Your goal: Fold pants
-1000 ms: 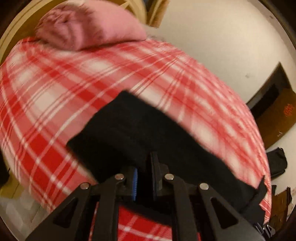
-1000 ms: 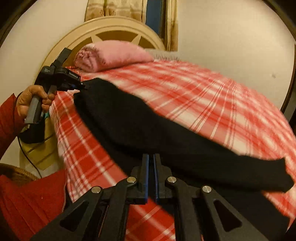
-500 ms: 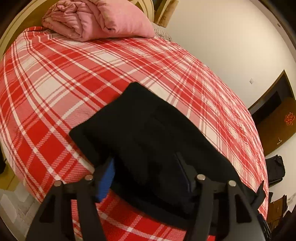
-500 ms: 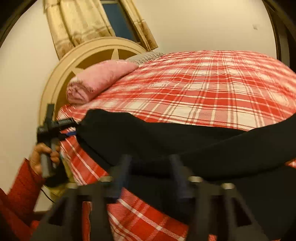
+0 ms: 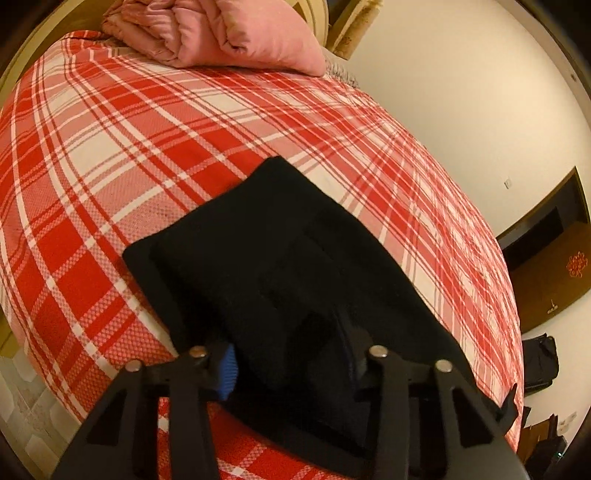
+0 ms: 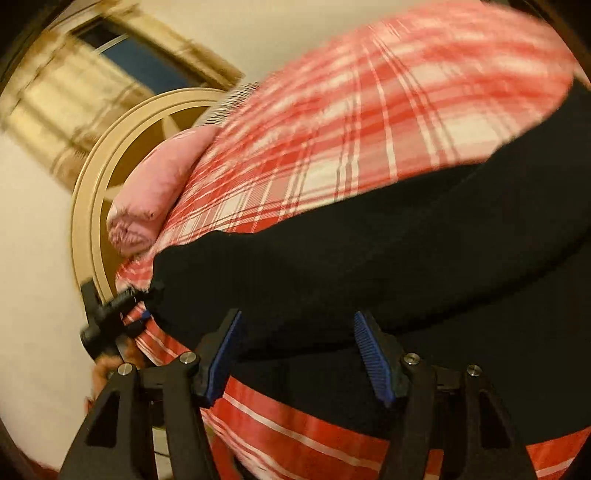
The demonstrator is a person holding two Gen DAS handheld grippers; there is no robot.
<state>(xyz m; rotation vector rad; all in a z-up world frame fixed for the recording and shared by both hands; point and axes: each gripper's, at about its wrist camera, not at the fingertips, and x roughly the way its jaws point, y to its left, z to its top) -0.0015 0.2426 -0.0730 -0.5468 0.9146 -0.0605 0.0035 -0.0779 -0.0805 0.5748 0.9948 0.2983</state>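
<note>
Red plaid bed [image 5: 110, 155]; black pants [image 5: 280, 266] lay folded, long axis running away from left gripper [image 5: 291, 354]. Its jaws, spread, had just been narrowing around the near edge. Right gripper [image 6: 299, 354] spread, not pinching.

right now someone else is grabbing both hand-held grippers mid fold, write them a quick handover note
Left hand-held gripper: jaws apart and just been closing, black pants between them, not pinched.
Right hand-held gripper: open, pads clear of the cloth.
Pants lie folded over on the red plaid bed, near its edge; pink pillow at the head.
Done: one fold laid down and released.
Left: probably re-grip and fold once more, then smooth.
</note>
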